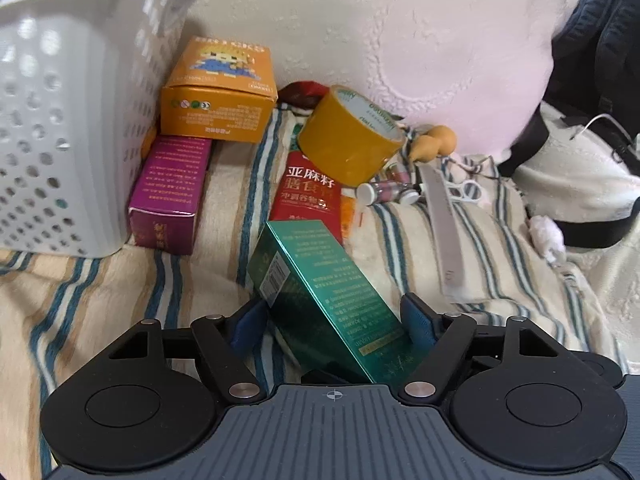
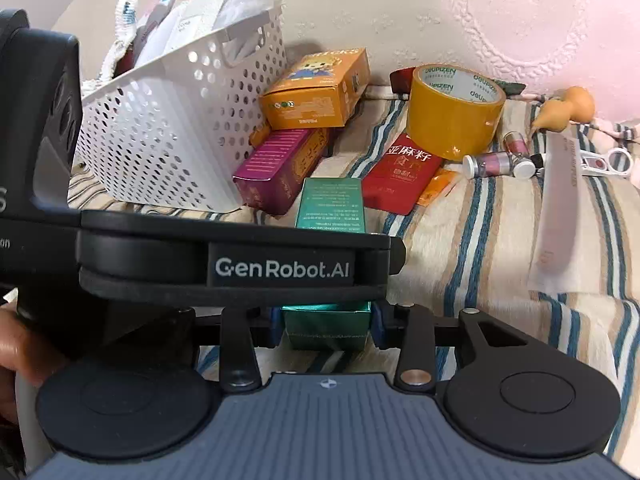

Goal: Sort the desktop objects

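Both the left gripper (image 1: 334, 322) and right gripper (image 2: 326, 326) clench the shiny green rectangular carton (image 1: 320, 284), whose tilt shows only in the left view, at 5 o'clock from the white perforated plastic basket (image 2: 172, 132).

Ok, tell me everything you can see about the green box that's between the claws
The green box is a long, shiny metallic-teal carton, cardboard by its look, with fine pale print on its faces and a barcode label on one side. It looks closed and undamaged. It sits tilted over the striped cloth, near end raised. The left claw straddles it, its blue pads flanking the sides. The right claw is shut on its near end. Its far end points toward the red packet.
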Available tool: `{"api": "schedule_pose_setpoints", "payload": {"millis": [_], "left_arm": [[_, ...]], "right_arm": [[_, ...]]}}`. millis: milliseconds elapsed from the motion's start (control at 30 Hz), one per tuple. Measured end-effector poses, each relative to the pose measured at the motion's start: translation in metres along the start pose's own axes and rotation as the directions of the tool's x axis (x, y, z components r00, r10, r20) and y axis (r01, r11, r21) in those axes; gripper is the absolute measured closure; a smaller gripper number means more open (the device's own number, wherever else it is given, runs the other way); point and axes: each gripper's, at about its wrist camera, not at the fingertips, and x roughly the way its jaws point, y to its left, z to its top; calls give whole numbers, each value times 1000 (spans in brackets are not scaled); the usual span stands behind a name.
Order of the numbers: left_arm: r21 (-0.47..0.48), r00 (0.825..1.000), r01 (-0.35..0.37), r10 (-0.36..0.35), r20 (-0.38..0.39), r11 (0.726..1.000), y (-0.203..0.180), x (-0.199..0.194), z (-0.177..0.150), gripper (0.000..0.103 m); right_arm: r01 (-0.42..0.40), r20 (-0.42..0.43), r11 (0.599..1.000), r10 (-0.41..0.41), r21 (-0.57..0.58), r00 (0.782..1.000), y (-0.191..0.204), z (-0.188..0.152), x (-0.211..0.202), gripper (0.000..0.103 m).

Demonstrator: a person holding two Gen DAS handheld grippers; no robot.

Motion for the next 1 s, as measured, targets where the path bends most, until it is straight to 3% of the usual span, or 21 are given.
{"api": "schedule_pose_setpoints", "payload": {"millis": [267, 533, 733, 1000], "left_arm": [[25, 989, 18, -21, 144, 1000, -19, -67, 10, 30], [41, 945, -36, 21, 326, 999, -6, -146, 55, 31], [23, 916, -103, 86, 392, 994, 37, -174, 95, 31], [-21, 916, -133, 131, 379, 991, 99, -147, 127, 31]], "right_arm": [[36, 98, 998, -30, -58, 995, 35, 13, -53, 58], [3, 246, 990, 32, -141, 969, 89, 65, -86, 58], [-58, 302, 980, 115, -193, 946, 129, 109, -63, 58], [-103, 272, 970, 162, -219, 948, 155, 140, -1, 58]]}}
